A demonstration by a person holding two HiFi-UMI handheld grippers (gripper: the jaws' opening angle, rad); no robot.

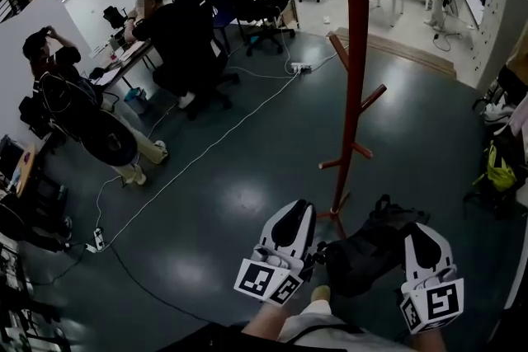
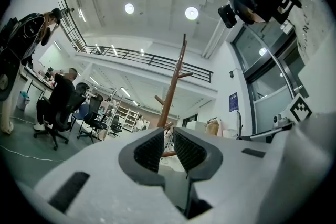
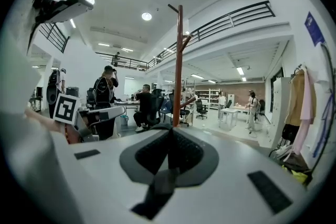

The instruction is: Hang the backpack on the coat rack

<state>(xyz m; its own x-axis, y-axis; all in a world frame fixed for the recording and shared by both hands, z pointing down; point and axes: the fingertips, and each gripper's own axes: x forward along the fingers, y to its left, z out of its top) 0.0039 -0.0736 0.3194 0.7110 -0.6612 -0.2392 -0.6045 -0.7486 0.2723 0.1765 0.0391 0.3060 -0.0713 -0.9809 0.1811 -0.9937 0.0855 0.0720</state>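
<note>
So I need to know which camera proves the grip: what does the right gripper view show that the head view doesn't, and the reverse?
Only the right gripper view: the right gripper from behind, its fingers closed on a dark strap that runs back toward the camera.
Only the head view: the black backpack itself, low between the two grippers and near the rack's foot.
Both: the red-brown coat rack just ahead, the left gripper and the seated person in black at the desks.
</note>
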